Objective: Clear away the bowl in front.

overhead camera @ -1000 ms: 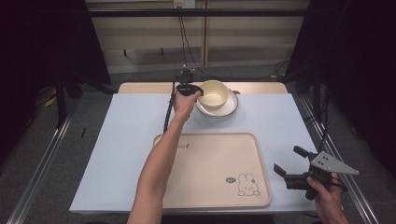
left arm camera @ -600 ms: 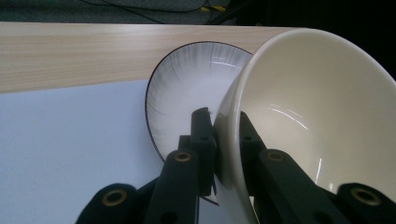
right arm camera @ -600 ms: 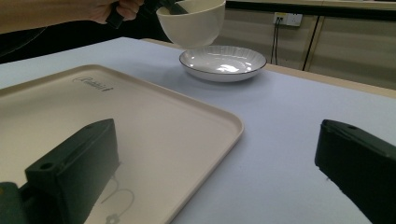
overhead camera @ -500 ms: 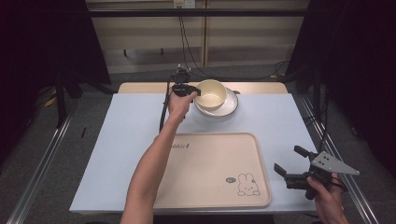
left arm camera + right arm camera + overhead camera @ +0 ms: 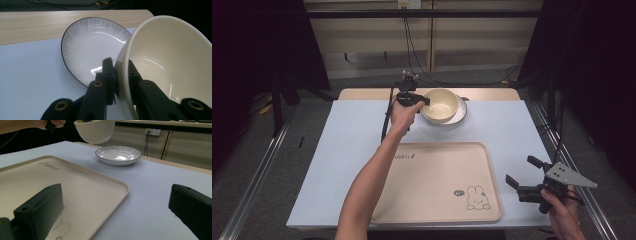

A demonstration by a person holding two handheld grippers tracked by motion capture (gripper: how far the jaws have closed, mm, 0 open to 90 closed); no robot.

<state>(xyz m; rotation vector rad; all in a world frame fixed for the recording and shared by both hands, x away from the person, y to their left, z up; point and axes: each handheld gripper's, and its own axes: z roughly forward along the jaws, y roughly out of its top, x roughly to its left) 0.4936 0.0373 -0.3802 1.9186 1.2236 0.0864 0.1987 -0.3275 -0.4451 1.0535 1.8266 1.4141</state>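
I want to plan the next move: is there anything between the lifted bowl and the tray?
Nothing visible does. The left gripper holds the bowl above the plate; only bare table cover lies before the empty tray.

Claw [image 5: 117, 75] pinches bowl [image 5: 170, 65] rim (plate [image 5: 92, 47] below).

The left arm [image 5: 377, 170] stretches long and bare up the middle of the high view, hand wrapped around the left gripper [image 5: 421, 100] at the far end. Its jaws are clamped tight on the thin wall pinched between them, one jaw on each face, as the left gripper view shows. The right hand [image 5: 562, 210] sits low at the near right corner, holding the right gripper [image 5: 523, 172] level, its jaws standing wide apart with nothing between them.
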